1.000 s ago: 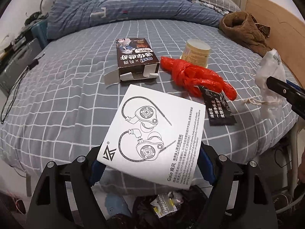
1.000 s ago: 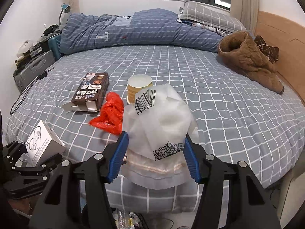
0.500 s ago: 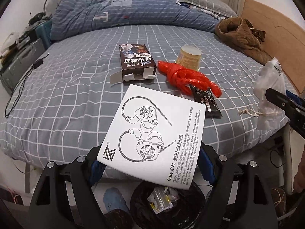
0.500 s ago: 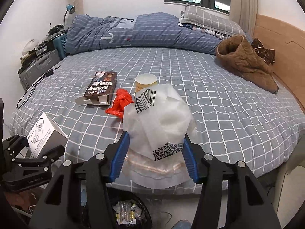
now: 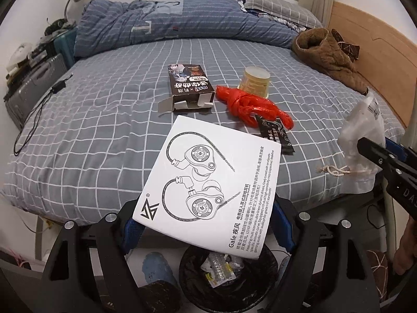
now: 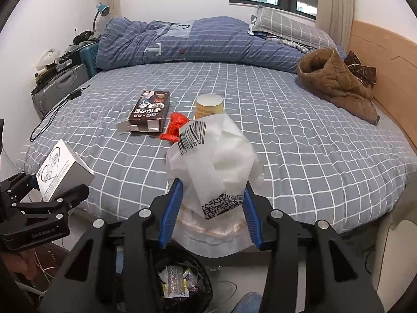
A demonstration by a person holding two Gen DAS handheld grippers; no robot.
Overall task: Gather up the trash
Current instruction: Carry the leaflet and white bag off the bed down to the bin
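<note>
My left gripper [image 5: 206, 229] is shut on a white earphone box [image 5: 208, 182] and holds it over a black trash bin [image 5: 229, 279] on the floor at the bed's foot. My right gripper [image 6: 208, 214] is shut on a white plastic mailer bag [image 6: 213, 172], also above the bin [image 6: 179, 281]. The box [image 6: 62, 169] and left gripper show at the right wrist view's left. On the bed lie a dark carton [image 5: 190, 86], a red plastic bag [image 5: 250, 104], a yellow cup [image 5: 254, 80] and a black sachet [image 5: 276, 135].
A grey checked bed [image 5: 104, 130] fills the view, with a blue duvet [image 5: 169, 26] at the back and a brown jacket [image 5: 328, 57] at the right. A suitcase [image 5: 31, 88] and cable [image 5: 34, 120] are at the left. A blue slipper [image 5: 156, 268] lies beside the bin.
Both grippers have pulled back from the bed and risen, each keeping its load. The trash bin has come further into view below them.
</note>
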